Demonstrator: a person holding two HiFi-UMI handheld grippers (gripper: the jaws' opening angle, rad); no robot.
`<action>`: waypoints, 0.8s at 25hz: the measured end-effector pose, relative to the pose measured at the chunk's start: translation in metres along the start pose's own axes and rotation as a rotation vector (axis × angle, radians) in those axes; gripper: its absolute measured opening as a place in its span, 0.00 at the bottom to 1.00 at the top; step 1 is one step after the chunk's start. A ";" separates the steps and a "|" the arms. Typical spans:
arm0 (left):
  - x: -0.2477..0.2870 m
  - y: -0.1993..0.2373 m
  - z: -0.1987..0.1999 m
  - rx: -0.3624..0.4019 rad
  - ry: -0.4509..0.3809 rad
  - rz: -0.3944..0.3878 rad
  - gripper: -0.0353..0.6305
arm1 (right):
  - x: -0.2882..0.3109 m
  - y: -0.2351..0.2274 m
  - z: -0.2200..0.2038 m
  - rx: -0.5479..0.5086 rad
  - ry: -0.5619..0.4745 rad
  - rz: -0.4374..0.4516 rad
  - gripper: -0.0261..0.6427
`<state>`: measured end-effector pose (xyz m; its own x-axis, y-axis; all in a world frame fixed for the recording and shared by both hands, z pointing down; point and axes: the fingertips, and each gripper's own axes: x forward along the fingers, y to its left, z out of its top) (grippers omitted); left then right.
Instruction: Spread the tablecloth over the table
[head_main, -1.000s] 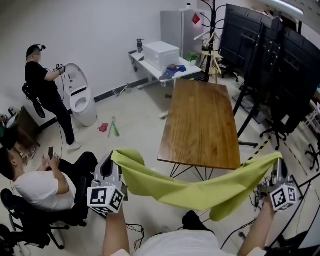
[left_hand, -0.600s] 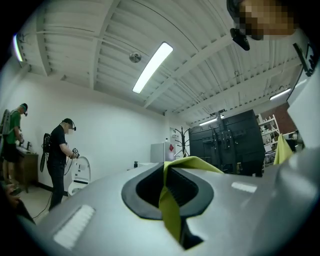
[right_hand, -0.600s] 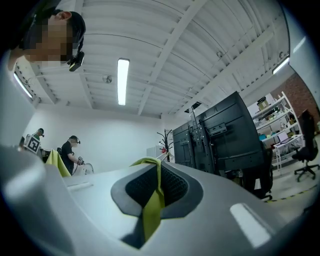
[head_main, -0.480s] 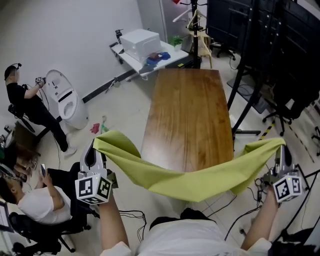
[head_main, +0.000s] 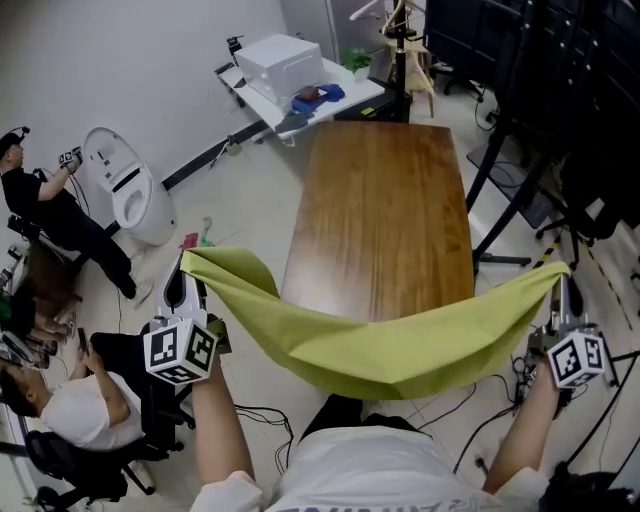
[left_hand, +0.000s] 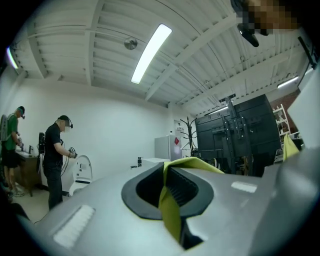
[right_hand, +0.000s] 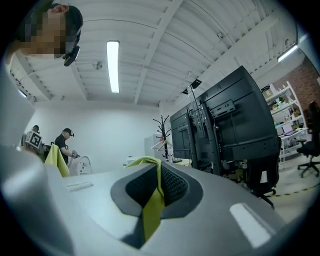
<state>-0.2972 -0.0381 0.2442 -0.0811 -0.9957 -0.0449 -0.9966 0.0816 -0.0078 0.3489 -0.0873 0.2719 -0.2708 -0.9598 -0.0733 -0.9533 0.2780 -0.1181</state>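
Observation:
A yellow-green tablecloth (head_main: 380, 345) hangs stretched between my two grippers, sagging in the middle over the near end of the brown wooden table (head_main: 385, 215). My left gripper (head_main: 184, 268) is shut on the cloth's left corner, off the table's left side. My right gripper (head_main: 560, 285) is shut on the right corner, off the table's right side. In the left gripper view the cloth (left_hand: 172, 210) is pinched between the closed jaws. The right gripper view shows the same, with cloth (right_hand: 152, 210) running down through the closed jaws.
A white toilet-shaped unit (head_main: 125, 195) and a standing person (head_main: 45, 215) are at the left. Another person sits on a chair (head_main: 70, 420) at lower left. A white cart with a box (head_main: 285, 70) stands beyond the table. Black screen stands (head_main: 545, 90) line the right.
Both grippers carried the stretched cloth forward toward the table. The cloth's sagging middle, earlier short of the table's near edge, now hangs over that end.

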 end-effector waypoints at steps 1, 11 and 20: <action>0.010 0.004 -0.004 -0.003 0.005 -0.004 0.06 | 0.008 0.001 -0.004 0.004 0.007 -0.010 0.05; 0.108 0.019 -0.052 -0.019 0.090 -0.086 0.06 | 0.085 -0.003 -0.037 0.004 0.099 -0.120 0.05; 0.177 0.020 -0.107 0.018 0.207 -0.108 0.06 | 0.143 -0.050 -0.081 0.005 0.238 -0.143 0.05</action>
<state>-0.3325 -0.2178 0.3426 0.0237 -0.9864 0.1626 -0.9994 -0.0272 -0.0194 0.3468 -0.2414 0.3474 -0.1579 -0.9711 0.1790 -0.9836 0.1387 -0.1152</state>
